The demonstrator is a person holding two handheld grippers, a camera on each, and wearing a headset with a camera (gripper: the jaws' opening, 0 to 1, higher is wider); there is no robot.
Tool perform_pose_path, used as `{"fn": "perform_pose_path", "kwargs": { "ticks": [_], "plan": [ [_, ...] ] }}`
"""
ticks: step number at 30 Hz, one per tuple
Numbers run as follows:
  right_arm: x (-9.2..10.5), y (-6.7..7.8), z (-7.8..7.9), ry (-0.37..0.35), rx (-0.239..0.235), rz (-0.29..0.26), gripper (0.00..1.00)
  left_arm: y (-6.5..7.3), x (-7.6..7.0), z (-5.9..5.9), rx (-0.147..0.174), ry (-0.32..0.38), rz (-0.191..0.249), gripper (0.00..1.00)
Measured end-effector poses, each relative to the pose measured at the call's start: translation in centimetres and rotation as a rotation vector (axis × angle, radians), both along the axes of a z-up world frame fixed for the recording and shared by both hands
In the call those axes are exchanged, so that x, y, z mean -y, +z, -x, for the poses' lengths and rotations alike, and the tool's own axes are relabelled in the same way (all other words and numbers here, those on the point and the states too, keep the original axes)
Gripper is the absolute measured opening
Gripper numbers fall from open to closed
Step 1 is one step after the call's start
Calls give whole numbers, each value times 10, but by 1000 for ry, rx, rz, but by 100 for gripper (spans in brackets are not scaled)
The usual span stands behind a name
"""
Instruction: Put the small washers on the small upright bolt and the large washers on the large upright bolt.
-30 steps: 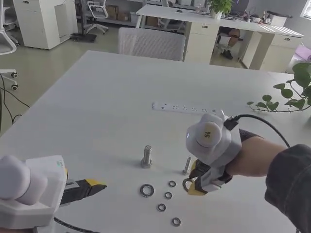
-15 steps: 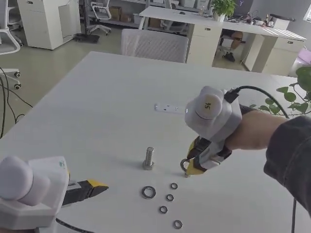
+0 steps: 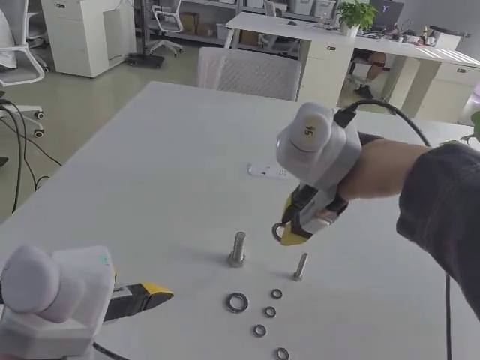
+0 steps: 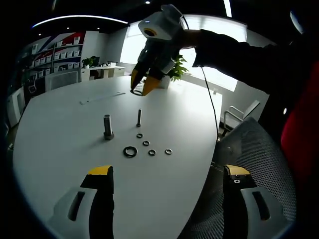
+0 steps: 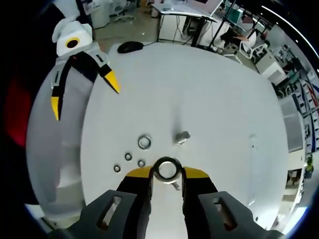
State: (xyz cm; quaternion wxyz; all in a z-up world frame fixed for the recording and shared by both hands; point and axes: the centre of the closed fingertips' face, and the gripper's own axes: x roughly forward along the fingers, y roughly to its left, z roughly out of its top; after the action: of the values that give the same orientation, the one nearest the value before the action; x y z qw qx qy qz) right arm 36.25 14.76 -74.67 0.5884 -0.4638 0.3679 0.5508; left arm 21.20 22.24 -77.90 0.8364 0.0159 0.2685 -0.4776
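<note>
Washers are mid-sort here, and every place is given from the large bolt [image 3: 238,249], which stands on its head on the white table [image 3: 150,172] with its shank up so that rings can drop over it. The small bolt [image 3: 301,266] stands the same way just to its right. A loose large washer [image 3: 237,302] lies flat directly in front of the large bolt, and four small washers [image 3: 270,311] trail away to its near right, all lying apart from both bolts, with neither shank seen to carry a ring. The right gripper [image 3: 283,236] hangs in the air above and to the right of the large bolt, its jaws closed down on the rim of the held washer [image 5: 167,169], which appears to be of the large size. Pinching the ring only by its edge leaves the hole free, presumably so it can be threaded over a shank. In the right gripper view the bolt's top shows just beyond the ring, not yet inside the hole, so alignment remains to be done. The left gripper [image 4: 167,172] sits low, well to the near left of the large bolt, with its jaws spread wide and nothing between them, likely parked out of the working path.
</note>
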Motion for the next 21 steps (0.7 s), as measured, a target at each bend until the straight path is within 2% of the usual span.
{"fn": "perform_pose_path", "kwargs": {
  "ticks": [9,13,21],
  "plan": [
    [-23,-4,-12,30,-7,7,23,-2,-3,-1,-7,7,-3,91],
    [-28,-9,-23,37,-12,12,22,-3,-4,-3,-9,14,-2,91],
    [-35,-15,-28,52,-23,23,22,-6,-4,-4,-18,16,-2,91]
  ]
}}
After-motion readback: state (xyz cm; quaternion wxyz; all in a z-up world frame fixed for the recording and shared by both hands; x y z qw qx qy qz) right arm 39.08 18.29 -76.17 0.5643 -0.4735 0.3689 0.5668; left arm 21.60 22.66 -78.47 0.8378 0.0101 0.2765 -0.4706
